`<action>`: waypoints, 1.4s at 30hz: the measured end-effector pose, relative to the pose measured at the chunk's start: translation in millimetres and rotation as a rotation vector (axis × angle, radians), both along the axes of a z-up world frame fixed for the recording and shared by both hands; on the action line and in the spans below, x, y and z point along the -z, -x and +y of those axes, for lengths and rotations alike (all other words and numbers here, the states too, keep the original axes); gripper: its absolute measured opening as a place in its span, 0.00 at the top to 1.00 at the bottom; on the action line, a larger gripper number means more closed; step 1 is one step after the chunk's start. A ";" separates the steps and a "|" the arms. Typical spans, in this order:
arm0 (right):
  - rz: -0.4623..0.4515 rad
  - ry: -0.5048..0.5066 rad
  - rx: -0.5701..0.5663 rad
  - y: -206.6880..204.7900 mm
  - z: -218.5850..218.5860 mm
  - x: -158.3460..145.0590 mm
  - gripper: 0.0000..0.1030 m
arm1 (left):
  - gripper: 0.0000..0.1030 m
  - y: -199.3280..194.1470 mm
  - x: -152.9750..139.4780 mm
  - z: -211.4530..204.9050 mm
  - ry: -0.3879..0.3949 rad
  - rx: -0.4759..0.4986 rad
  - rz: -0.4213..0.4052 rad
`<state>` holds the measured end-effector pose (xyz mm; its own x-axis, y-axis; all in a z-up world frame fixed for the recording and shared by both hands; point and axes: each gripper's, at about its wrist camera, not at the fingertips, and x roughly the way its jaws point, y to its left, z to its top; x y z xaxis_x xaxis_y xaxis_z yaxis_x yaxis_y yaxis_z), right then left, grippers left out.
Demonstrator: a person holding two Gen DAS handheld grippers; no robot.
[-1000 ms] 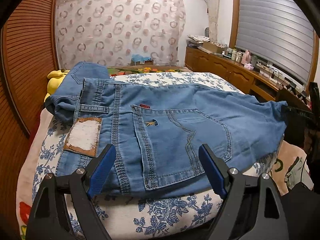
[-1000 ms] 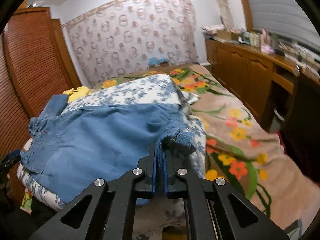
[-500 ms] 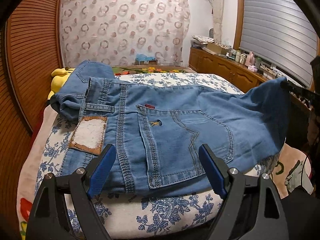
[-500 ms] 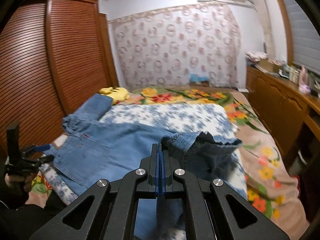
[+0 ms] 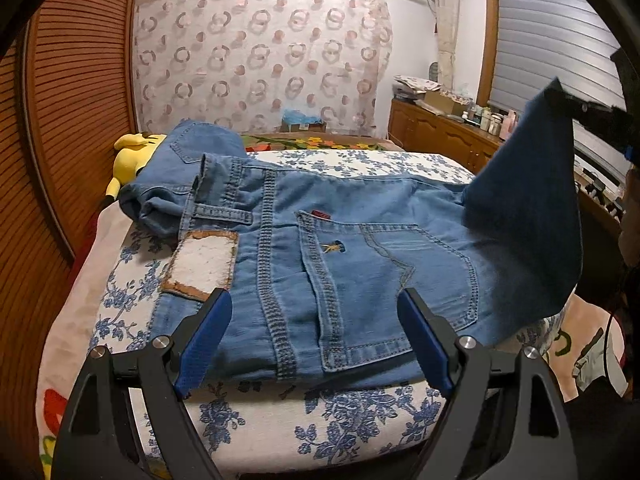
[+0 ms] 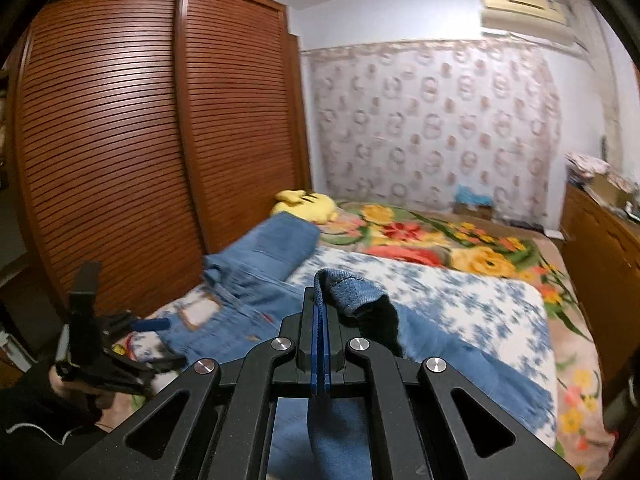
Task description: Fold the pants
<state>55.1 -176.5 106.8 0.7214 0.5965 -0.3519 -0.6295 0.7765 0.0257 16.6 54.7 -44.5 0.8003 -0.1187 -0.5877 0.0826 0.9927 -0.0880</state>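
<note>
Nearest, the left gripper (image 5: 314,320) hovers just over the near edge of the bed, its blue-padded jaws spread wide with nothing between them. A hand (image 6: 76,390) in a dark sleeve holds it. Right below and ahead lie the jeans (image 5: 340,248), spread seat-up across a white quilt with blue flowers (image 5: 320,420). Beside the waistband sits a leather brand patch (image 5: 200,264); its face is worn pale and no writing can be read. At the top corner of the back pocket (image 5: 380,280) is a small red tab (image 5: 321,215), too small to read, and on the pocket a little stitched emblem, yellow and dark.

To the right, the right gripper (image 6: 320,308) has its jaws closed on the hem of a jeans leg, which it holds lifted off the quilt; the cloth hangs from it in a dark blue sheet.

Beyond the quilt is a bright flowered blanket (image 6: 460,240), with a yellow plush toy (image 5: 134,152) next to the slatted wooden wardrobe (image 6: 140,140). At the far wall hangs a curtain printed with rings (image 5: 260,60), and above it an air conditioner (image 6: 524,6).
</note>
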 end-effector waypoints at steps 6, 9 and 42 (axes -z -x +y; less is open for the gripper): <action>0.016 0.021 -0.084 -17.7 19.4 11.6 0.99 | 0.17 1.6 1.4 11.4 0.009 -0.025 0.001; 0.069 0.034 -0.109 -36.9 25.5 26.4 0.99 | 0.17 3.0 2.2 15.4 0.008 -0.033 0.004; 0.212 0.145 0.092 -84.9 -21.9 56.6 0.54 | 0.17 -7.0 -0.9 -8.6 0.006 0.050 -0.002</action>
